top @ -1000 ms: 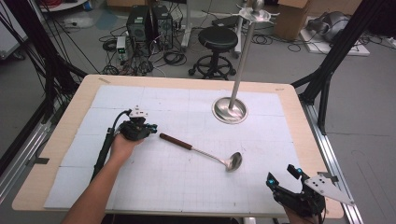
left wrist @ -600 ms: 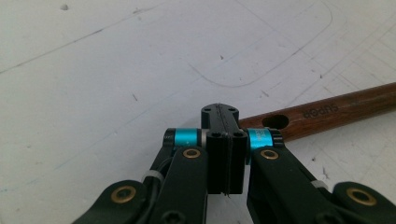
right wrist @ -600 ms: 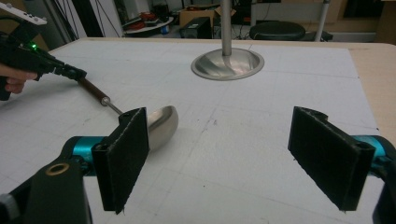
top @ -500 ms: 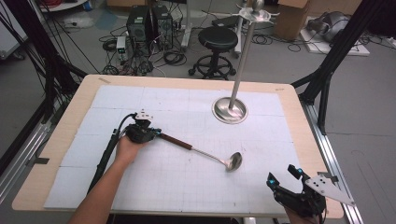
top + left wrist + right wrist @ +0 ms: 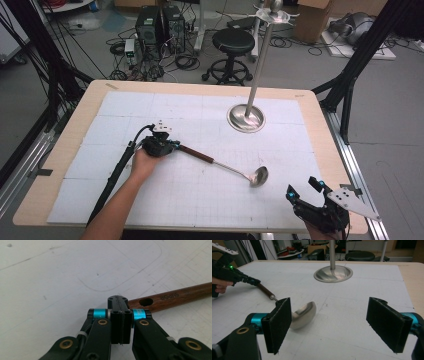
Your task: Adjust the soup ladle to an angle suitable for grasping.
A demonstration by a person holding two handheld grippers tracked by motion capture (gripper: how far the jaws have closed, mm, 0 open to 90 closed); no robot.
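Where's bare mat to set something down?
Free: far-left mat behind the left gripper; right strip between stand base and right gripper; near edge below the ladle. Crowded: the diagonal ladle across mid-table, and around the stand base.

Faint stamped lettering on the ladle's wooden handle (image 5: pixel 172 296) — too blurred to read.

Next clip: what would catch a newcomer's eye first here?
A long ladle lies across the middle of the white mat, its wooden handle at the closed left gripper. Behind it a tall steel stand rises from a round base. The right gripper waits open at the near right corner.
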